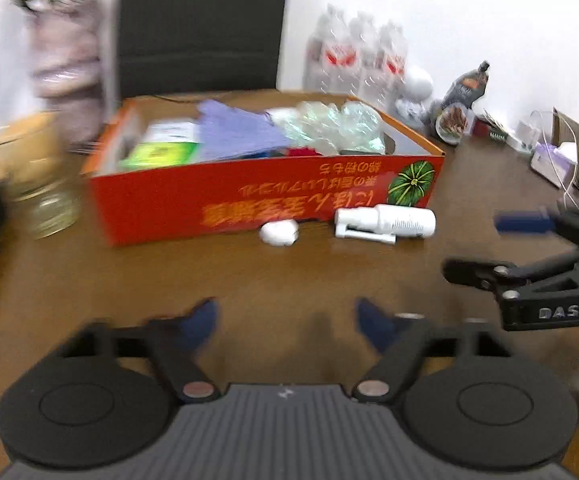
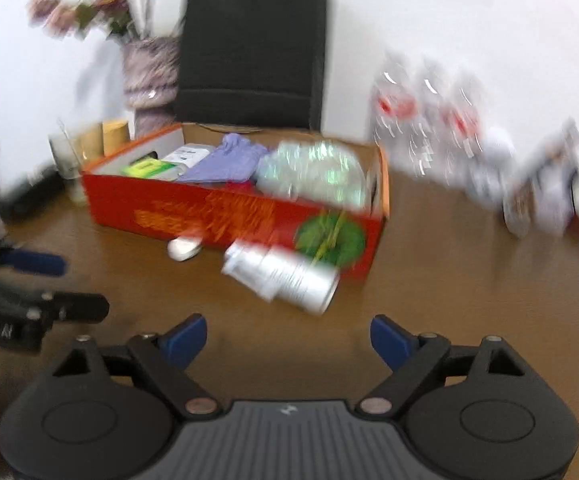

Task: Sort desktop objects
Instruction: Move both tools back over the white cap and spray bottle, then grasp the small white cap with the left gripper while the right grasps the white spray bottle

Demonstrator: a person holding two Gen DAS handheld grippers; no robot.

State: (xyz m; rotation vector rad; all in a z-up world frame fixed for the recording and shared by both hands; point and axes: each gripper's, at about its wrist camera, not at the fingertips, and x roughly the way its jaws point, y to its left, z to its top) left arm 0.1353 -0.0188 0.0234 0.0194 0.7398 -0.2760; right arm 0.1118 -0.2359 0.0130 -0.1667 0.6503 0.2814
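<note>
Both claws, left claw (image 1: 287, 322) and right claw (image 2: 287, 340), agape, empty. White spray bottle (image 1: 389, 222) lies mid-frame on worktop (image 1: 289, 276), against red box (image 1: 249, 196). Light, rigid, slick; grip across barrel.

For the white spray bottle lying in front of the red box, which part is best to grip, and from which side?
Grip the white spray bottle across its round body, coming from above and from the near side. It lies flat, lengthwise along the red box wall, so the far side is blocked. The nozzle end looks thin and uneven, probably a poorer hold. The right tool is open and empty.
</note>
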